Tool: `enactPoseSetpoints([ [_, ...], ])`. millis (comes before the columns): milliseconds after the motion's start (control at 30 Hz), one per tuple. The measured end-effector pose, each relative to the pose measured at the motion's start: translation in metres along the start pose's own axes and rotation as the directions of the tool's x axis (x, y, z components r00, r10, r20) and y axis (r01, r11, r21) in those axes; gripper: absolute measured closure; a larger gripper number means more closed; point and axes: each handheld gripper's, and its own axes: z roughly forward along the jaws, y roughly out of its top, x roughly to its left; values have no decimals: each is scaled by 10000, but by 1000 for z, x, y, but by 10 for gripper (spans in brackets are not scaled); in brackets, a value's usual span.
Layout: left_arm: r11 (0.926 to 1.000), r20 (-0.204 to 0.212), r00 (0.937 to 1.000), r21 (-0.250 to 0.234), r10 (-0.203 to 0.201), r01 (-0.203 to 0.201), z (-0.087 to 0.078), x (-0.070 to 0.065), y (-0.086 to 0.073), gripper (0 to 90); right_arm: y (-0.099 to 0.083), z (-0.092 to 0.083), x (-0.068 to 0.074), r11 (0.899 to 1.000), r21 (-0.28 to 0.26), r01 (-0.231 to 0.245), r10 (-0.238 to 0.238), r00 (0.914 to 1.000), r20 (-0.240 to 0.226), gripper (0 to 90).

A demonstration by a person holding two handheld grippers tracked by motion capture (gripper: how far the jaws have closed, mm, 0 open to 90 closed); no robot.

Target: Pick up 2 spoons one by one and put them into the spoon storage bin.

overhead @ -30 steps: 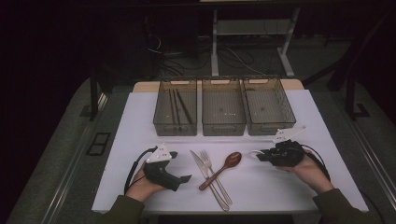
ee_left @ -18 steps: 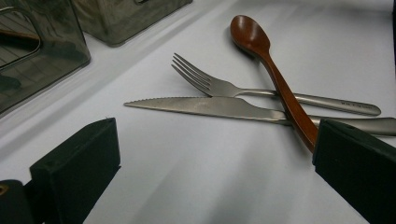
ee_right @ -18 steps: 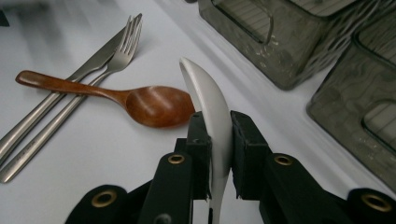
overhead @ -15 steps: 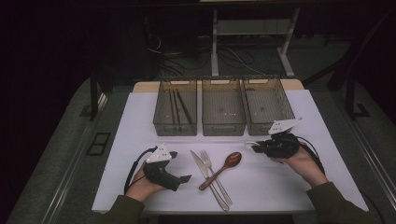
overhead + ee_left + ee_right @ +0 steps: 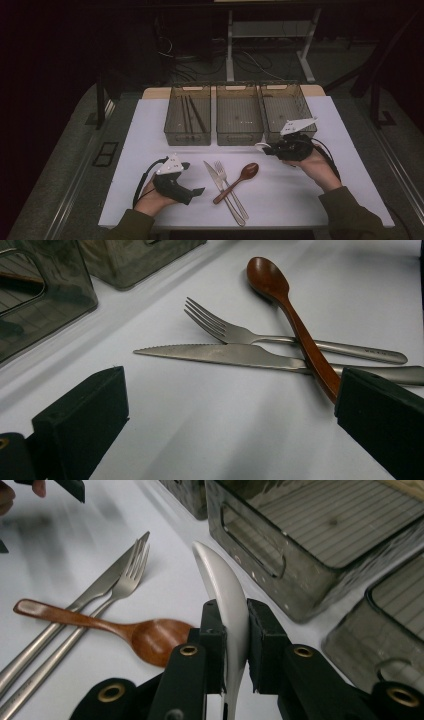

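The right gripper is clenching a white spoon on edge, holding it above the bench, just in front of the middle bin. The left gripper is resting released on the bench, well left of that bin, beside the knife, fork and wooden spoon.

My black grippers, brass-ringed screws on blocky jaws, grey three-cornered top plates, black trailing cables, olive sleeves.
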Motion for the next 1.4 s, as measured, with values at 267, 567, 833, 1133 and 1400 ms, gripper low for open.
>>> enactPoseSetpoints([
  [267,10000,14,10000,3,14,-14,-1,0,0,0,13,6,1,9998,-174,42,-41,10000,49,780],
  [567,10000,27,10000,-16,32,-32,0,0,0,0,29,12,-2,9990,-428,138,-132,9998,147,780],
  [833,10000,52,10000,-63,5,-4,-1,0,1,0,45,21,-8,9981,-597,114,-103,9998,184,780],
  [1133,9999,74,10000,-113,-20,21,-1,-2,1,0,68,31,-14,9991,-417,113,-105,9998,192,780],
  [1400,9999,94,9999,-150,-74,76,-1,-2,1,0,91,41,-21,9994,-291,182,-173,9993,327,780],
])
